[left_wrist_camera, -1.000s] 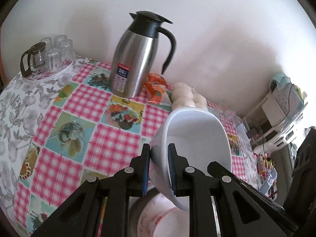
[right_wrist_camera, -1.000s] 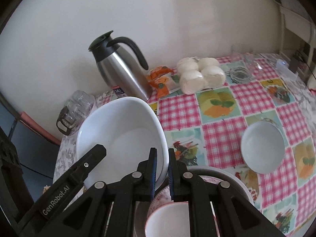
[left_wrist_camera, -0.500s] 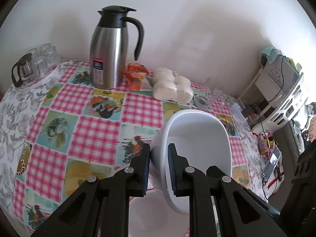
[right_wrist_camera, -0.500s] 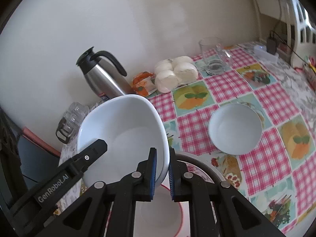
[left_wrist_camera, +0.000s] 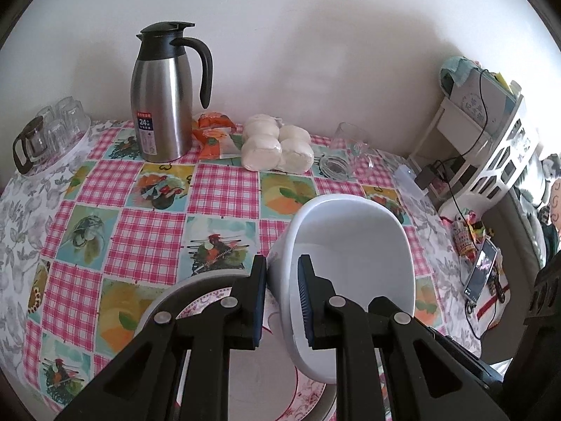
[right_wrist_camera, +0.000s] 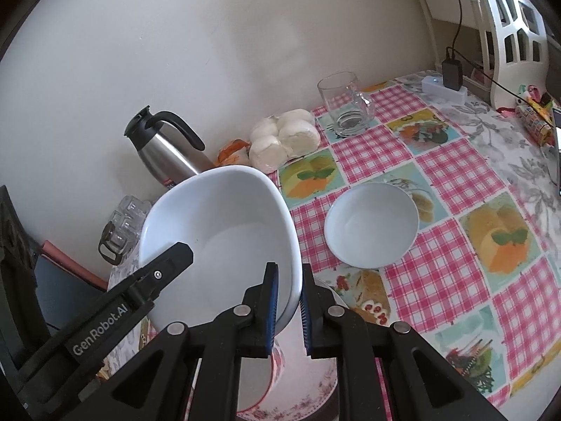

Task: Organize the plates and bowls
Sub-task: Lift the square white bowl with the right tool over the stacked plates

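left wrist view, jaws: left gripper [left_wrist_camera: 280, 291] closed down on the rim of the big white bowl [left_wrist_camera: 350, 245], one pad outside the wall, one inside.
right wrist view, jaws: right gripper [right_wrist_camera: 288, 303] pinches the opposite rim of the same big white bowl [right_wrist_camera: 217, 231]; narrow gap, rim fills it.
big bowl: held tilted between both grippers, off the tablecloth, open side toward the right wrist camera.
below the bowl: flowered plate [left_wrist_camera: 259, 368] with a red ring, directly under the fingers in both views.
small white bowl: [right_wrist_camera: 371, 224] upright on the checked tablecloth [right_wrist_camera: 455, 182], apart from the held bowl, on its right in the right wrist view.
further back: steel jug [left_wrist_camera: 163, 94] by the wall, orange packet [left_wrist_camera: 214, 137] beside it, then bagged white buns [left_wrist_camera: 277, 147], glass mug [right_wrist_camera: 345, 105].
far left edge: small glasses [left_wrist_camera: 52, 129] on a tray.
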Demonstrator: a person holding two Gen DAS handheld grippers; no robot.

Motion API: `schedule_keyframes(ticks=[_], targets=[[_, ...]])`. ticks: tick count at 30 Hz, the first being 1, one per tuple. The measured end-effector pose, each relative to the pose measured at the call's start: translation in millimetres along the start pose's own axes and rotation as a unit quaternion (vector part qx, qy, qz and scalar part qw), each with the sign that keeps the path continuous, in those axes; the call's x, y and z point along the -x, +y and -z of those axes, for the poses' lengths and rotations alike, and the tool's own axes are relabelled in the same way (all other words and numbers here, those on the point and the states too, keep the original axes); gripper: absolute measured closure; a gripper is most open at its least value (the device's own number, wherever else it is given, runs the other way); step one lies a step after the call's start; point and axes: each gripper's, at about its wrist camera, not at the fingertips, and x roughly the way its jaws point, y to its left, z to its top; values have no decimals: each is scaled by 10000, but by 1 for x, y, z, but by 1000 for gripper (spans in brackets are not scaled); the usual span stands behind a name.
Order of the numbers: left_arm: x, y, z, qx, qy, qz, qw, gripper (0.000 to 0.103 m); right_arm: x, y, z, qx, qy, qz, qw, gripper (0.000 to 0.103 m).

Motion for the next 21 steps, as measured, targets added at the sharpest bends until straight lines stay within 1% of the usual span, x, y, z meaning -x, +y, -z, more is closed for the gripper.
schedule_keyframes(ticks=[6, 21], targets=[[6, 1, 8, -22, 24, -29, 10000, 85, 5, -2, 9, 28, 35, -35, 10000, 89], [20, 14, 20, 11, 31, -167, 9999, 84, 12, 15, 26, 281, 25, -48, 9996, 88]])
